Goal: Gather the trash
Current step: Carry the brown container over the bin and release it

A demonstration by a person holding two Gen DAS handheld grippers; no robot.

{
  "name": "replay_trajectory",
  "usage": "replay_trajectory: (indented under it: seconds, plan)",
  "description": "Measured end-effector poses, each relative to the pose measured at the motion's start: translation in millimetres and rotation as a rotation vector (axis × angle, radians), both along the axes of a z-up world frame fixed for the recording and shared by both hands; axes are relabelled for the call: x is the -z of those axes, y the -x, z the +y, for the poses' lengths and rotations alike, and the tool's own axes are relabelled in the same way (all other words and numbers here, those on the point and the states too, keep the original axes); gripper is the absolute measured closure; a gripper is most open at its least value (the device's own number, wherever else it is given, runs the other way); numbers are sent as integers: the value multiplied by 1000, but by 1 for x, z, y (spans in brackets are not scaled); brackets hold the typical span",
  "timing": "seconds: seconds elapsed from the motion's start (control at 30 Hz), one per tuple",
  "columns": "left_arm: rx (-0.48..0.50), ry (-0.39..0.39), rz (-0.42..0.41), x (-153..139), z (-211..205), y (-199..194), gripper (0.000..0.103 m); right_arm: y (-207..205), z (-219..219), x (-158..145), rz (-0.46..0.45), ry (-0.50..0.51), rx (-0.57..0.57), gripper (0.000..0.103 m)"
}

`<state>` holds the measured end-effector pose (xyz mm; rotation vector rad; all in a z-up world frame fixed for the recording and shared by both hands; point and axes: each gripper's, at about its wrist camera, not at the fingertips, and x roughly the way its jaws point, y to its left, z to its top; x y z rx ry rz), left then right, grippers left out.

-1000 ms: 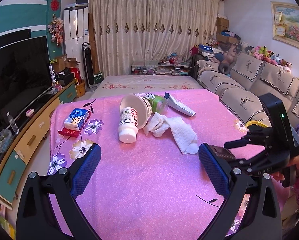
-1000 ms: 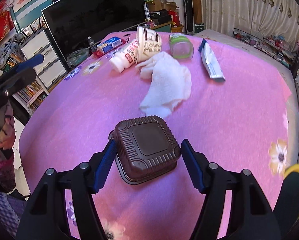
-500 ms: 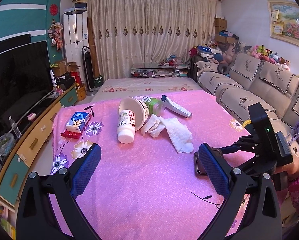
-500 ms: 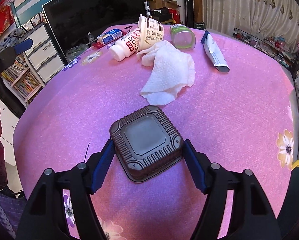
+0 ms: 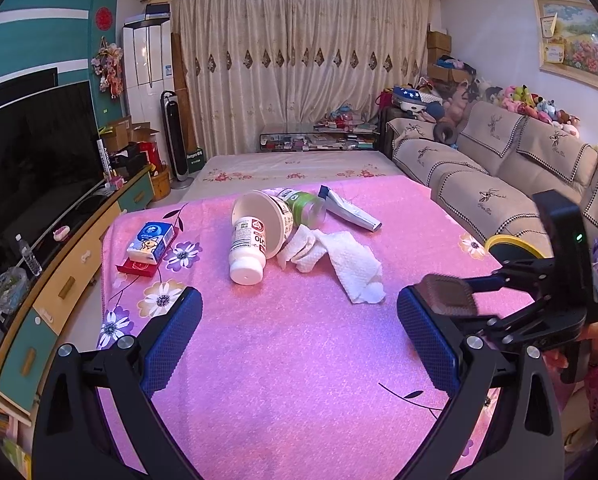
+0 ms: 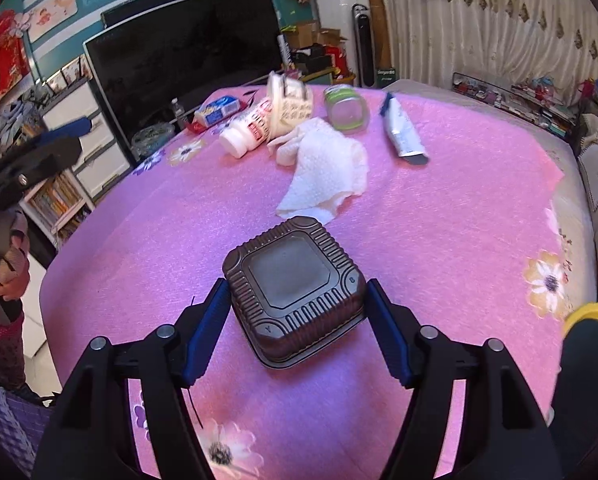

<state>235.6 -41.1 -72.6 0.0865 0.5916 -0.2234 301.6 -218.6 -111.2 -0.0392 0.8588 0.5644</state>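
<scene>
My right gripper [image 6: 297, 290] is shut on a brown ribbed square plastic container [image 6: 295, 280], held upside down with a pad against each side. In the left wrist view the container [image 5: 447, 294] hangs just above the pink tablecloth [image 5: 299, 360] at the right. My left gripper [image 5: 299, 300] stands open over bare cloth with nothing between its fingers. Farther back lie a white paper towel [image 5: 351, 264], a white bottle [image 5: 246, 252], a tipped paper cup [image 5: 259, 220], a green jar [image 5: 305, 210] and a squeezed tube [image 5: 351, 216].
A blue tissue pack [image 5: 151, 242] on a red box lies at the table's left side. The TV [image 5: 31, 152] and a low cabinet [image 5: 71, 264] run along the left, a sofa [image 5: 499, 168] along the right. A yellow-rimmed round thing [image 5: 513, 246] sits by the table's right edge.
The right gripper has risen with the brown container, which now hangs off the cloth instead of resting on it. The left gripper has stayed put and open.
</scene>
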Motion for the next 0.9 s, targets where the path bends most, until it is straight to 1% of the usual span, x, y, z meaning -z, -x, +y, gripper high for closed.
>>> replay_trajectory:
  seconds: [0.1, 0.2, 0.3, 0.4, 0.47, 0.57, 0.67, 0.83, 0.9]
  plan:
    - [7, -3, 3, 0, -4, -1, 7, 6, -31, -8, -17, -15, 81, 38]
    - [18, -6, 7, 1, -11, -2, 7, 10, -73, -9, -19, -8, 206, 38]
    - [28, -10, 8, 0, -18, -3, 7, 14, -115, -6, -10, -15, 328, 38]
    - [36, -16, 13, 1, -24, -5, 7, 19, -159, 0, 1, 1, 465, 38]
    - [39, -19, 17, 2, -28, -6, 7, 20, -181, 7, 13, 26, 537, 37]
    - [46, -22, 25, 4, -34, -9, 7, 20, -206, 21, 36, 83, 634, 37]
    - [52, -27, 30, 5, -40, -10, 7, 17, -221, 33, 52, 115, 684, 37]
    - [59, -40, 34, 4, -48, -13, 7, 7, -237, 51, 80, 135, 749, 36]
    - [61, -45, 34, 4, -50, -13, 7, 6, -243, 54, 88, 135, 783, 33]
